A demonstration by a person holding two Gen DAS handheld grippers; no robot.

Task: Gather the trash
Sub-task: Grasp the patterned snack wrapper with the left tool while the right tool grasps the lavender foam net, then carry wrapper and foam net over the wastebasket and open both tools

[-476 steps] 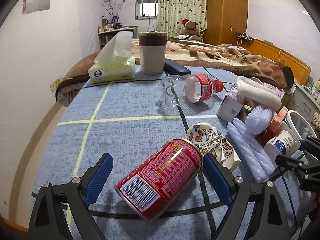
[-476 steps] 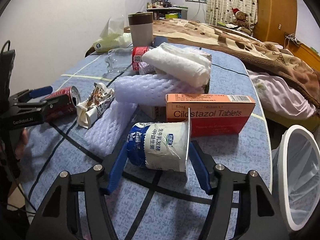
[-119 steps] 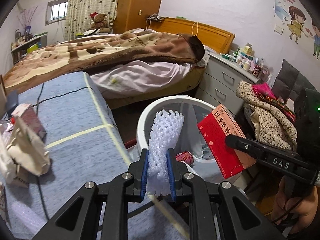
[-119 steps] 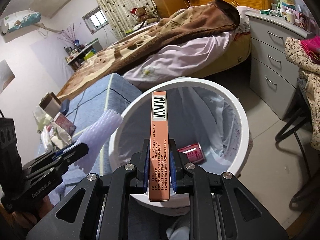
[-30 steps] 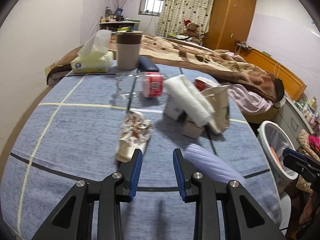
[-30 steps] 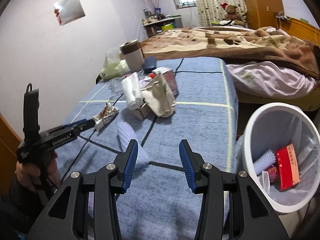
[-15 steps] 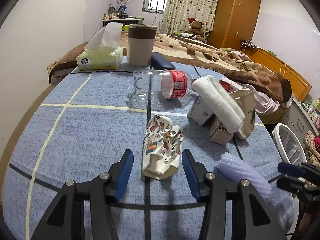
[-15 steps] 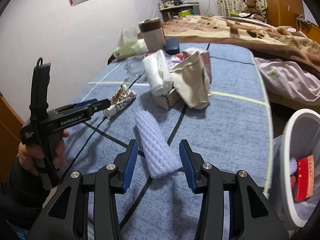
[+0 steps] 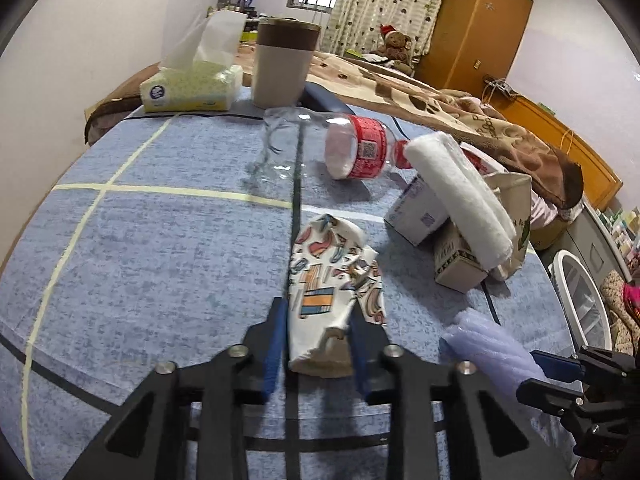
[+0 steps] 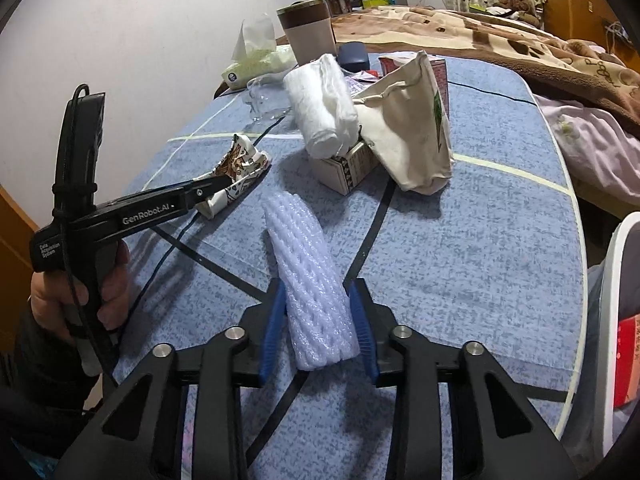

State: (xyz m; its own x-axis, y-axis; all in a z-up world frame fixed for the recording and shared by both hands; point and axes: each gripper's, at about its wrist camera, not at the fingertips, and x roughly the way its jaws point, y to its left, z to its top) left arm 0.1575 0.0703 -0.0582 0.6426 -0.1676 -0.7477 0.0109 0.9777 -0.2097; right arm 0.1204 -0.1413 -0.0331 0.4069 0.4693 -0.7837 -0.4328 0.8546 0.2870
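Our left gripper (image 9: 318, 344) is closing on the crushed paper cup (image 9: 334, 292), which lies flat between its blue pads. The cup's long axis runs straight ahead along the fingers, its open end nearest us, and the pads sit right against its sides, seemingly just touching. Our right gripper (image 10: 320, 330) is closing likewise on the white foam net sleeve (image 10: 310, 276), whose long axis also points forward and a little left from the claw, with the near end between the pads and already in contact.

Each piece is squarely in its own claw, so we judge neither hand needs to reach across. The white bin (image 10: 618, 320) stands off the table edge to the right of our right claw, nearer that hand.
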